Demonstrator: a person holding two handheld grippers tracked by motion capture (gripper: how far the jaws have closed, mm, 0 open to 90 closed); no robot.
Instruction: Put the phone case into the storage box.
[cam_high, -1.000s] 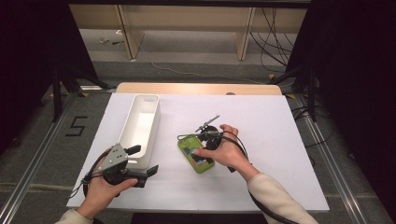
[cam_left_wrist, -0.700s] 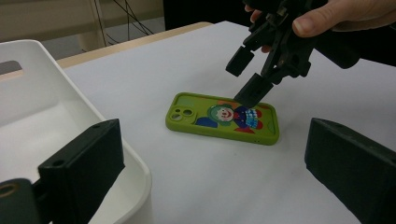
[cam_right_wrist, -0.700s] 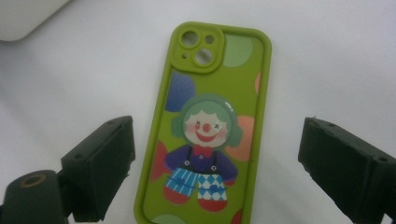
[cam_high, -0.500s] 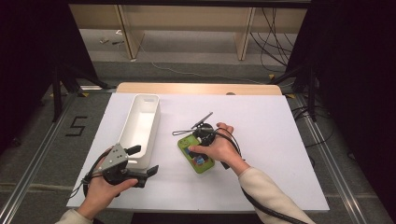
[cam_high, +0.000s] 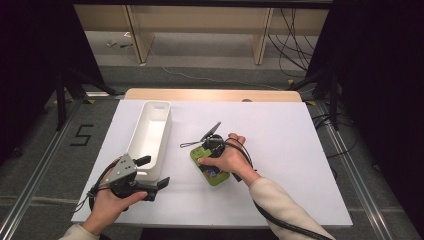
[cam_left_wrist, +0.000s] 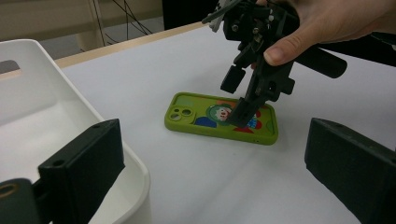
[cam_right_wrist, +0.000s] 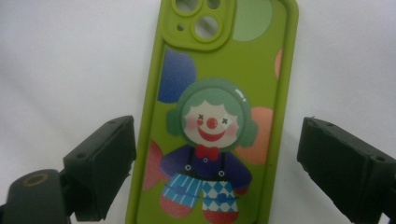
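Observation:
A green phone case (cam_high: 220, 177) with a clown picture lies flat on the white table, camera holes toward the far side. My right gripper (cam_high: 206, 161) points down over it under the hand. In the right gripper view the right gripper (cam_right_wrist: 219, 172) is open, one jaw on each long side of the case (cam_right_wrist: 215, 70). The left gripper view shows this right gripper (cam_left_wrist: 240, 95) close above the case (cam_left_wrist: 191, 114); whether it touches is unclear. My left gripper (cam_high: 152, 171) hovers at the front left, open and holding nothing (cam_left_wrist: 215, 177).
A long white bin (cam_high: 150, 132) stands left of the case, its near end beside my left gripper; its rim (cam_left_wrist: 140, 172) is close by the left jaw. The table (cam_high: 280, 135) has a wooden strip along its far edge. Cables trail from both grippers.
My right gripper has come down and slightly left, toward the person, until its jaws straddle the phone case. The left gripper has stayed where it was.

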